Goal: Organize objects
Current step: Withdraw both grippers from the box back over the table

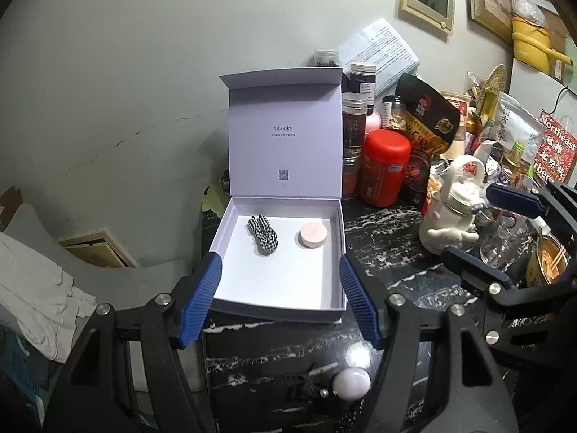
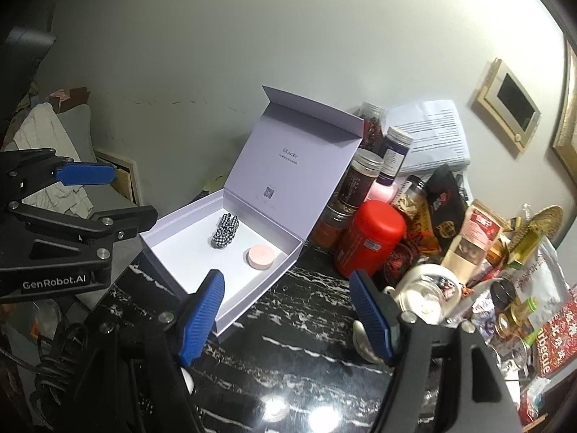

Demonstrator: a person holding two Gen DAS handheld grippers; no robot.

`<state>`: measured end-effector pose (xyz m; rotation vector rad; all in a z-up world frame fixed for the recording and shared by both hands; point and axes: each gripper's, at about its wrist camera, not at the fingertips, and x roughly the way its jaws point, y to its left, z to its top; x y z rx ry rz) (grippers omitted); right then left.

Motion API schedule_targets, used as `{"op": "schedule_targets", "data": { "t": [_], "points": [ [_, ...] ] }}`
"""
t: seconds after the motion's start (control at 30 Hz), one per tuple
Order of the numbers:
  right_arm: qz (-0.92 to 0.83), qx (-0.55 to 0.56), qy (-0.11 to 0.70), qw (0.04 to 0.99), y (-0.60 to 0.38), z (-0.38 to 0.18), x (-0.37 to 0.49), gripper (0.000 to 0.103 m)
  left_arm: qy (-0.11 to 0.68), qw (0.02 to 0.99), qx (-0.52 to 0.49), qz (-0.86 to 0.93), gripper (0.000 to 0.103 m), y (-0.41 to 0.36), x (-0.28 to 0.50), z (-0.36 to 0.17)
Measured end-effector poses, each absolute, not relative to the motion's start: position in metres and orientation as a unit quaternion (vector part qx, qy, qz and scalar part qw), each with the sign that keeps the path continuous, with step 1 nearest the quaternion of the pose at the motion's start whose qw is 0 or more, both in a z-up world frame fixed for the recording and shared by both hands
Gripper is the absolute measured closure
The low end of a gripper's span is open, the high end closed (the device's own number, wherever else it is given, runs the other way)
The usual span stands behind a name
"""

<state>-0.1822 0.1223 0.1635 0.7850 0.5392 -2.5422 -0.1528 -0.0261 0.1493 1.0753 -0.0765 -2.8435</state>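
Box (image 1: pixel 335 249) already holds my scrunchie (image 1: pixel 262 235) and pink puck (image 1: pixel 313 234); both tongs (image 1: pixel 281 299) (image 2: pixel 288 314) gape empty (white ball (image 1: pixel 351 382) waits on the bench (image 1: pixel 389 252)).

An open white box (image 1: pixel 333 223) is seen on the marble table (image 1: pixel 389 252); a checkered hair tie (image 1: pixel 263 234) and pink disc (image 1: pixel 313 234) lie inside.

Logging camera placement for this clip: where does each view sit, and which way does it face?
Left wrist: on the left tongs, looking forward and down at the open white box straight on; its own blue fingers frame it, and the right tongs show at right.
Right wrist: on the right tongs, seeing the box from its right corner; the left tongs show at left.
Shared: box, checkered hair tie, pink round case, red canister.
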Motion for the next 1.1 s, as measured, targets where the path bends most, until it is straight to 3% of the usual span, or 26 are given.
{"op": "schedule_targets", "data": {
  "t": [0.5, 1.1],
  "points": [
    [-0.919, 0.278, 0.184, 0.210, 0.144, 0.158, -0.113, 0.028, -0.039, 0.050, 0.343, -0.937, 0.030, -0.008, -0.082, 0.147],
    [-0.909, 0.312, 0.174, 0.214, 0.158, 0.103, -0.068, 0.023, -0.039, 0.039, 0.366, -0.929, 0.025, 0.001, -0.036, 0.100]
  ]
}}
